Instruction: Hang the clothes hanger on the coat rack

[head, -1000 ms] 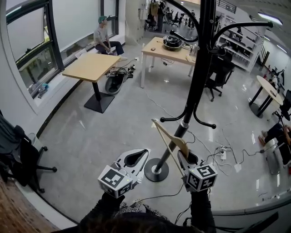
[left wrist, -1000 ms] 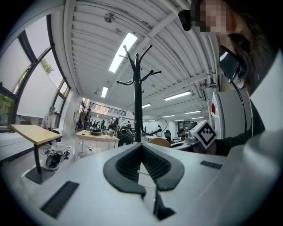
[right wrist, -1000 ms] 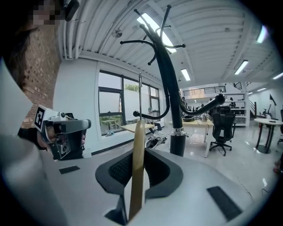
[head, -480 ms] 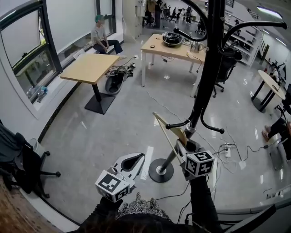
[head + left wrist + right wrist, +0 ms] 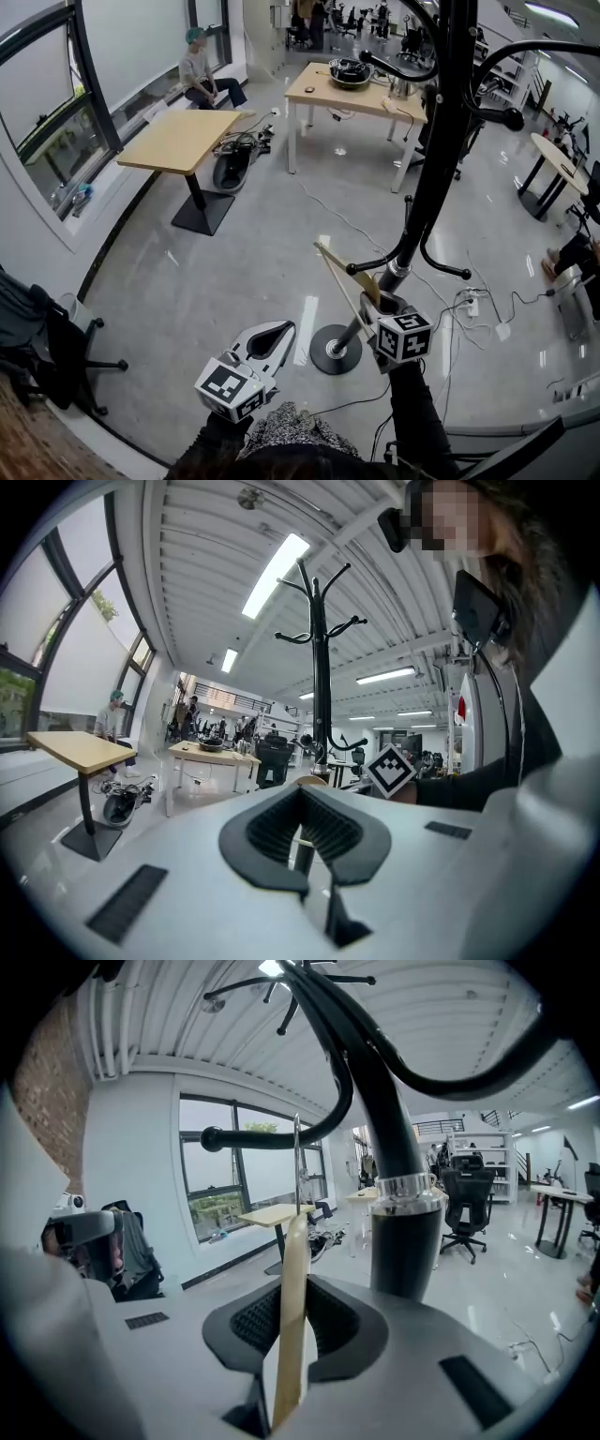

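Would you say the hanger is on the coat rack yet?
Not yet: the right gripper clamps the hanger beside the coat rack pole.

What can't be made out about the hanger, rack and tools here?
- Hanger's far arm: head view, hidden behind the right tool.
- Coat rack's top: head view, cut off by the upper edge.
- Hook touching the rack arm or not: right gripper view, too thin.

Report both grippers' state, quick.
Left gripper: shut, nothing between its jaws.
Right gripper: shut on the wooden clothes hanger.
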The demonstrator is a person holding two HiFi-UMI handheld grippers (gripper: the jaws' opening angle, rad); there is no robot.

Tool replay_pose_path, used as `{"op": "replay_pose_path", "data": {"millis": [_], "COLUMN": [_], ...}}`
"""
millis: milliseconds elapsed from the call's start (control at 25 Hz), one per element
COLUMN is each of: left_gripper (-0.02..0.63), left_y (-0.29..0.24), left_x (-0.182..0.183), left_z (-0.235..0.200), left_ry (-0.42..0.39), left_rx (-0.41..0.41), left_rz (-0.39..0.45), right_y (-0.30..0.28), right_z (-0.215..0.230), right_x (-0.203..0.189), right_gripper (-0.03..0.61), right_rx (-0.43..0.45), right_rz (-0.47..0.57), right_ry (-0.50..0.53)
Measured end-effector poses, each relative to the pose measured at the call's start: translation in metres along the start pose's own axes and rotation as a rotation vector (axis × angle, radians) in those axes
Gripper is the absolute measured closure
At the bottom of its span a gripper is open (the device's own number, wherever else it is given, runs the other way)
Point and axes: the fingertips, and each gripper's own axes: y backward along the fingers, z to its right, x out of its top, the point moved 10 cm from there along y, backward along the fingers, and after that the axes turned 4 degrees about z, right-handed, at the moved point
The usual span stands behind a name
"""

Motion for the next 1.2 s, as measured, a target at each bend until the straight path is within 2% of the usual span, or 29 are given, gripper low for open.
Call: {"op": "replay_pose_path", "data": {"millis": [280,640,960,1200], "left_gripper": [0.604,0.604,0.604,0.604], "left_y": [-0.011,-0.016,-0.019,-0.025], "left_x": [-0.007,-0.013,-0.009,-0.007], "left_z": [0.0,0.004,0.023,0.05], "left_ry": [0.022,0.036,0.024,0.011], "left_rx": [-0.019,-0.016,-0.039,-0.07], "left_rz": [-0.011,-0.035,-0.022,-0.011], "right_y": [-0.006,-0.006,0.03,0.089], "right_z": [0.003,0.005,0.004,0.01], "right_x": [-0.009,-0.008,0.003,0.015], "right_gripper": [0.518,0.517,0.472,0.471], "right_rx": [0.009,-0.007,-0.092,-0.156], "right_rz": [0.008,0.017,0.162,0.279], "right_ry": [-0.021,0.056,0.025,0.045]}}
